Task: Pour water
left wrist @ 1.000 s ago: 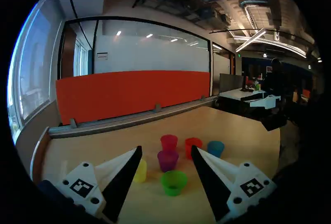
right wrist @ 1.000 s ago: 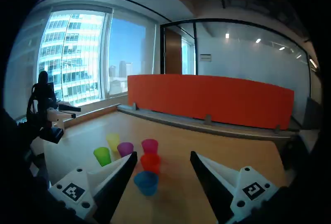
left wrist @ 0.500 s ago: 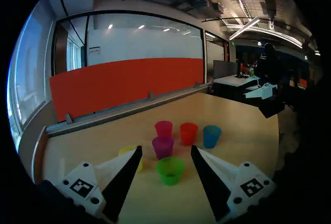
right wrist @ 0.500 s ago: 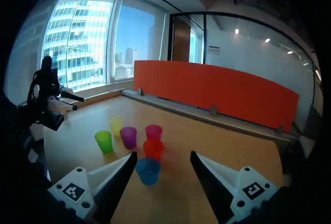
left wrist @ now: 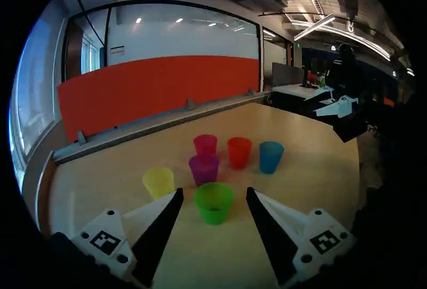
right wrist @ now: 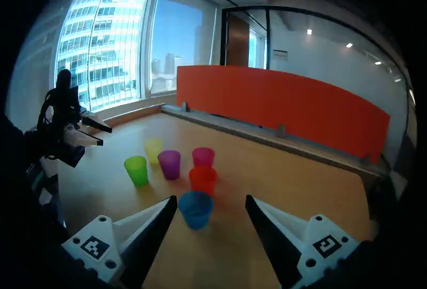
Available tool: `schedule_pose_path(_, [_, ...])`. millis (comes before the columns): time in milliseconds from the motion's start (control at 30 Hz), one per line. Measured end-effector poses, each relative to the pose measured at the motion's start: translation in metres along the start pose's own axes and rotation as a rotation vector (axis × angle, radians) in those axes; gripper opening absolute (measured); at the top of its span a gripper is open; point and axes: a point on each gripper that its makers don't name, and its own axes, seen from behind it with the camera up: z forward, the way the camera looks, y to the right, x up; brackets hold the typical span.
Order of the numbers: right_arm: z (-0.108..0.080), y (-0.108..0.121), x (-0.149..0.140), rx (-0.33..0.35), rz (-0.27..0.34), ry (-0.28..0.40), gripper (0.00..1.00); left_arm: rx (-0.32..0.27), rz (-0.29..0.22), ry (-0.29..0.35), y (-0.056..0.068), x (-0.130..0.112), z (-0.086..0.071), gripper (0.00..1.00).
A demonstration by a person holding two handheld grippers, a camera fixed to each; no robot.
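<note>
Several empty plastic cups stand grouped on the wooden table (left wrist: 309, 177). In the left gripper view, the green cup (left wrist: 213, 202) is nearest, just beyond my open left gripper (left wrist: 213, 190). Behind it are the yellow cup (left wrist: 158, 181), purple cup (left wrist: 204, 169), pink cup (left wrist: 205, 143), red cup (left wrist: 239, 152) and blue cup (left wrist: 270, 156). In the right gripper view, the blue cup (right wrist: 195, 209) sits just ahead of my open right gripper (right wrist: 211, 199), with the red cup (right wrist: 203, 179) behind it. Neither gripper holds anything.
An orange partition (left wrist: 160, 86) with a metal rail runs along the table's far edge. Large windows (right wrist: 107, 59) lie beyond. The other gripper shows at the table's edge in each view: right gripper (left wrist: 341, 110), left gripper (right wrist: 80, 129).
In both views the cups have slid up the frame and out from between the fingers. Both grippers stay open, and no cup has moved on the table.
</note>
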Motion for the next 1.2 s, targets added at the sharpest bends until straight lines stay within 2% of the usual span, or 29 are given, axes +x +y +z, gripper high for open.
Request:
schedule_pose_path(300, [0.010, -0.003, -0.022, 0.006, 0.013, -0.035, 0.99, -0.026, -0.005, -0.051, 0.007, -0.025, 0.008, 0.87])
schedule_pose_path(667, [0.020, -0.007, -0.040, 0.016, 0.015, -0.070, 0.99, -0.037, -0.008, -0.104, 0.007, -0.046, 0.018, 0.87])
schedule_pose_path(1000, [0.035, -0.014, -0.055, 0.037, -0.006, -0.104, 0.99, -0.027, 0.005, -0.157, -0.001, -0.062, 0.030, 0.87])
schedule_pose_path(1200, [0.047, -0.013, -0.064, 0.040, -0.020, -0.124, 0.99, -0.020, -0.006, -0.191, -0.009, -0.072, 0.042, 0.87])
